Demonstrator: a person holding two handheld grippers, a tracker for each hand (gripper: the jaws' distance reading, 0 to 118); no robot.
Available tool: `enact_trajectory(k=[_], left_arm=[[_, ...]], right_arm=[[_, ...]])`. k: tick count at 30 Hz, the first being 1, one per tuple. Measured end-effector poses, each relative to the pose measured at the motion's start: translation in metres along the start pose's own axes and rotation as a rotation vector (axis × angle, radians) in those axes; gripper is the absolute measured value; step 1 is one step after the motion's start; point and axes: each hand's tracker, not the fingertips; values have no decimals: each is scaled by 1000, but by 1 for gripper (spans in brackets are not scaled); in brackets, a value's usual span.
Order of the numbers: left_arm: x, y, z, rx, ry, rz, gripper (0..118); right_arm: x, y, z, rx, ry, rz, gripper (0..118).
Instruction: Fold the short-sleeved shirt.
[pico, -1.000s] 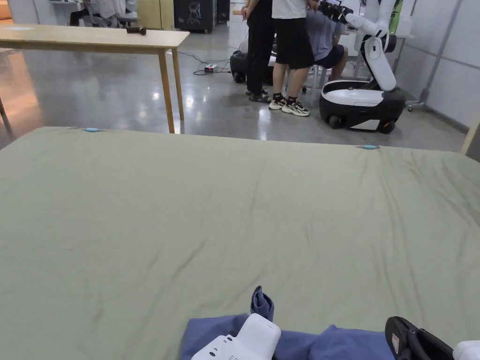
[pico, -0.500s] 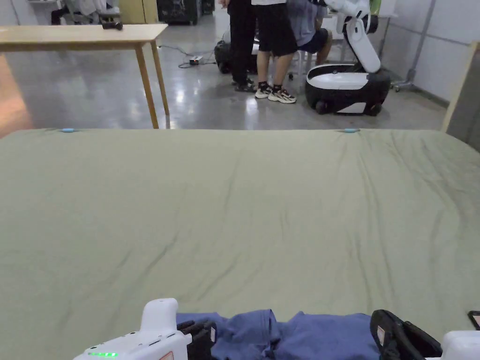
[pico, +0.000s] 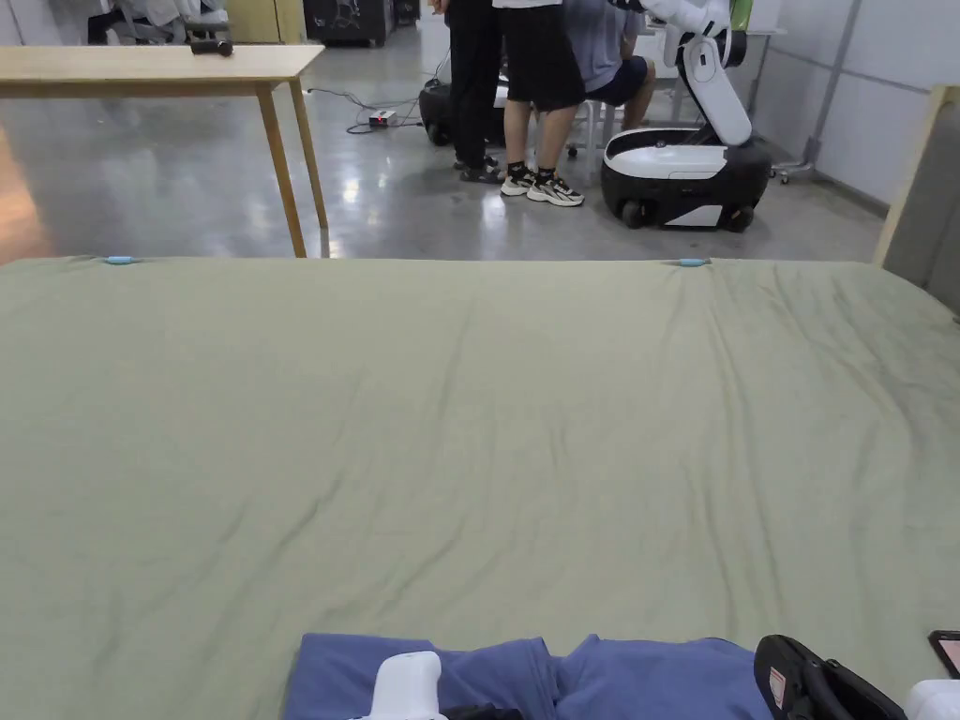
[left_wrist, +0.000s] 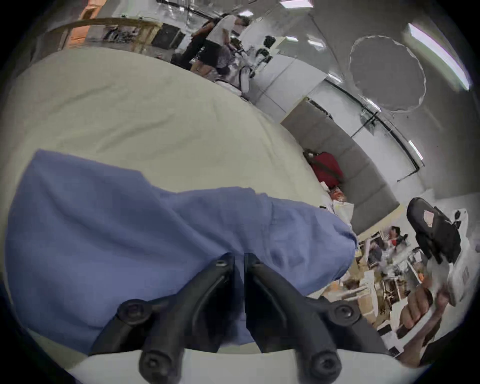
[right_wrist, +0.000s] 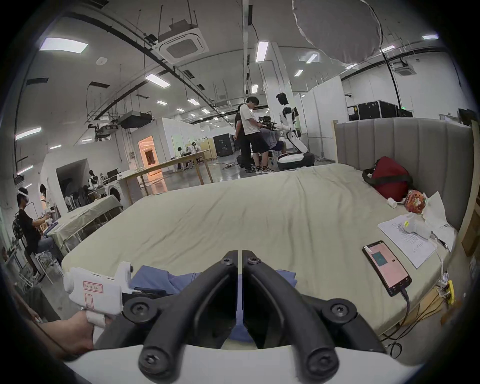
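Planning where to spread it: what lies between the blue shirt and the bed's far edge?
Bare green sheet, wrinkled, in the head view, from the blue shirt to the far edge.

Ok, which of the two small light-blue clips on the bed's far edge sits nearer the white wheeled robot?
The right-hand light-blue clip, directly in front of the white wheeled robot. The left-hand light-blue clip sits far off, by the wooden table.

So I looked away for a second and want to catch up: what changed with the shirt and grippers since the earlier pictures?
The blue shirt had a corner raised above the left gripper; that corner now lies down, the cloth spread flatter and wider along the near edge of the bed. The right gripper stayed at the shirt's right end. The bed cover is unchanged; the rest is camera shift.
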Motion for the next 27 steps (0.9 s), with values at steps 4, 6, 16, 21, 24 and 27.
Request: enact_trajectory(k=[4,6,16,21,24,27], left_arm=[[-22,3,60,168,-22,60,8],[-42,4,95,262,-25,88,10],[-175,-21,126,233,-189,564,113],[-153,-10,79,152,-395,501,88],[-149,-15,49,130,-217,576,12],[-145,-17,55,205,-262,616,12]], right_arm=[[-15,0,-2,-5,15,13,4],[-23,0,-4,-11,28,19,4],[-71,5,-16,-13,76,72,4],[-77,11,-13,0,62,86,4],[-79,13,-10,3,48,89,4],[-78,15,-5,7,39,95,4]])
